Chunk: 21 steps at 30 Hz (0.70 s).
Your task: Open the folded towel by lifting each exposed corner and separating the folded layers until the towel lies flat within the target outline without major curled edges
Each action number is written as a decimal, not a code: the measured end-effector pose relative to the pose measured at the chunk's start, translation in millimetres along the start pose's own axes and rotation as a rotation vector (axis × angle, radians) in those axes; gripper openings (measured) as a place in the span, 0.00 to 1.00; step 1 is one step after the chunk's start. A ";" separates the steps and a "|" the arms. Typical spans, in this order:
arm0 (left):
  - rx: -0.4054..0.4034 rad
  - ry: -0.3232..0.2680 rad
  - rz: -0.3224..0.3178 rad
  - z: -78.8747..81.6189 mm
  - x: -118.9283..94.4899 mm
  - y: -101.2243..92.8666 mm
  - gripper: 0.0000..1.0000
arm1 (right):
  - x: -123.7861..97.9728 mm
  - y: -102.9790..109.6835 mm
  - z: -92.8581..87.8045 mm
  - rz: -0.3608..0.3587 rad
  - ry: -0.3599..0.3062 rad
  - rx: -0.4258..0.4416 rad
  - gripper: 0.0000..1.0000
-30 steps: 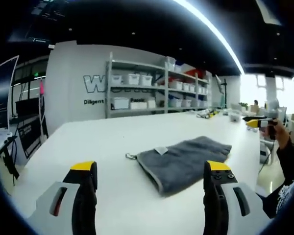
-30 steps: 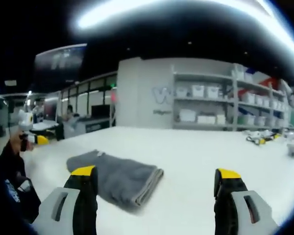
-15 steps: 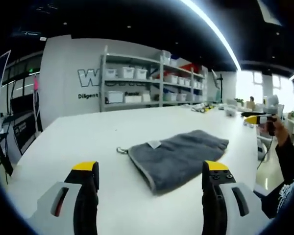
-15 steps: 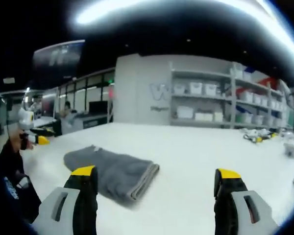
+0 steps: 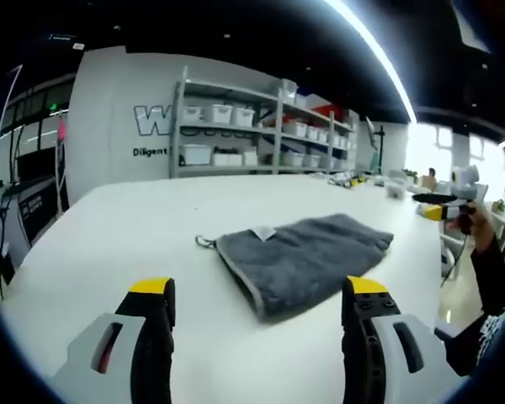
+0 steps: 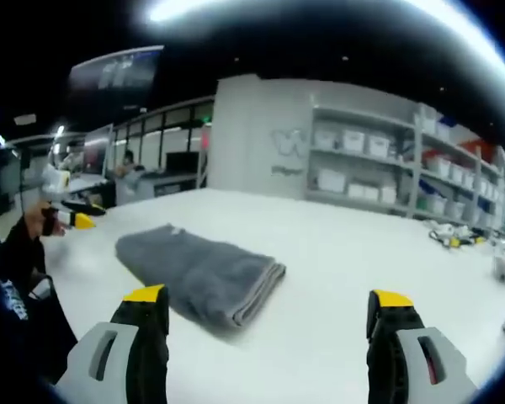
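A grey folded towel (image 5: pixel 307 257) lies on the white table (image 5: pixel 109 252), with a small white tag (image 5: pixel 263 233) and a hanging loop (image 5: pixel 204 242) at its near left corner. My left gripper (image 5: pixel 258 290) hovers open just in front of it, nothing between its yellow-tipped jaws. In the right gripper view the same towel (image 6: pixel 198 268) lies left of centre, folded edge toward me. My right gripper (image 6: pixel 269 299) is open, above the table, short of the towel. The right gripper (image 5: pixel 442 210) also appears at the far right of the left gripper view, and the left gripper (image 6: pixel 77 220) at the left of the right gripper view.
Metal shelves with white bins (image 5: pixel 236 139) stand against the back wall. Small items (image 5: pixel 358 178) lie at the table's far end. A person's dark sleeve (image 5: pixel 492 278) is at the table's right edge. Bare tabletop (image 6: pixel 362 252) spreads around the towel.
Both views have shifted a little with the hands, and the towel looks slightly nearer. The towel itself has not moved. Both grippers stay open.
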State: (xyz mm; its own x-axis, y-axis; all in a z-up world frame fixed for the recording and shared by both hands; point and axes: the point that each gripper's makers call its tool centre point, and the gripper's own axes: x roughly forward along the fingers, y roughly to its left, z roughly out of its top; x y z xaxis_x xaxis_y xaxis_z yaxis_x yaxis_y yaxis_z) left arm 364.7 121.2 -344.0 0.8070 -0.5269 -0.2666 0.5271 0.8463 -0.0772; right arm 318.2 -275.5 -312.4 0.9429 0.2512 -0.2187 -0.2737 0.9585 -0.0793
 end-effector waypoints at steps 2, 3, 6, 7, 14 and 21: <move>0.003 0.007 0.001 -3.1 1.0 -1.2 0.78 | 0.3 -3.8 1.0 -0.021 -0.008 0.013 0.93; 0.004 0.009 0.000 -4.4 1.3 -1.6 0.78 | 1.6 -4.9 -0.1 -0.025 -0.003 0.016 0.93; -0.005 0.015 -0.006 -6.6 3.1 -1.8 0.76 | 4.8 -0.9 -6.2 -0.013 0.022 0.009 0.92; -0.008 0.018 -0.005 -7.2 3.8 -1.3 0.75 | 6.5 0.2 -8.0 -0.010 0.028 0.011 0.92; -0.013 0.055 -0.007 -14.2 10.0 2.8 0.74 | 21.9 6.0 -25.5 0.015 0.072 0.033 0.82; -0.028 0.076 -0.022 -18.7 21.3 6.4 0.61 | 36.6 32.8 -44.7 0.119 0.113 -0.014 0.50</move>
State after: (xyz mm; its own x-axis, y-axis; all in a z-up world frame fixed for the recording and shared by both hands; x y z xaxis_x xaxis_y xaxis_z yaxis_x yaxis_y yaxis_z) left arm 380.4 116.8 -368.2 0.7723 -0.5390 -0.3362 0.5362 0.8369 -0.1101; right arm 335.2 -240.9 -366.4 0.8765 0.3453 -0.3354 -0.3856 0.9207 -0.0600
